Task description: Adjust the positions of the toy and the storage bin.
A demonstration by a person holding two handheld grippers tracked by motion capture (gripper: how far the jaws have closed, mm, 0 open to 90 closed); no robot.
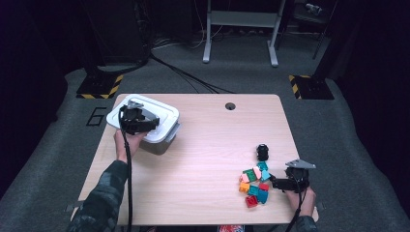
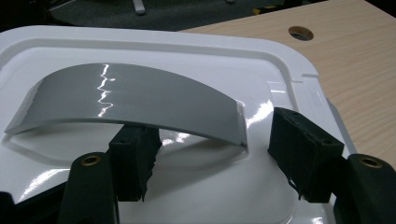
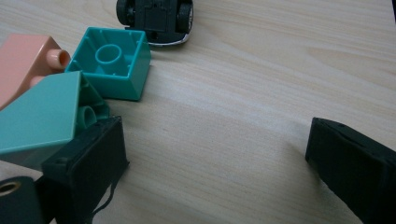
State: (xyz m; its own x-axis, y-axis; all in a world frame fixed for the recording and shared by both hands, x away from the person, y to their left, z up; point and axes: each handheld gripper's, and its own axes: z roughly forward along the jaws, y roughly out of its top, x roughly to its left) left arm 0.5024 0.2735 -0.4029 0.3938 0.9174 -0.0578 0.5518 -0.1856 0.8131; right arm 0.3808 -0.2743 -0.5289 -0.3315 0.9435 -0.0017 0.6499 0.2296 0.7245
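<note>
A white lidded box (image 1: 162, 144) stands at the table's left. My left gripper (image 1: 154, 123) hovers over its lid (image 2: 280, 60). The right end of the lid's grey arched handle (image 2: 140, 93) lies between the jaws of the left gripper (image 2: 217, 161), and the pads do not touch it. At the front right, my right gripper (image 1: 273, 182) points left at a pile of coloured bricks (image 1: 255, 184). The right gripper (image 3: 219, 163) is open over bare wood. Its left pad (image 3: 88, 163) sits against a pale teal brick (image 3: 42, 116). A teal brick (image 3: 114, 63) and a pink brick (image 3: 23, 60) lie beyond.
A small black toy car (image 1: 261, 151) sits upside down just behind the bricks, wheels up (image 3: 156, 18). A round cable hole (image 1: 230, 106) is near the table's far edge. A desk frame and cables are on the floor beyond.
</note>
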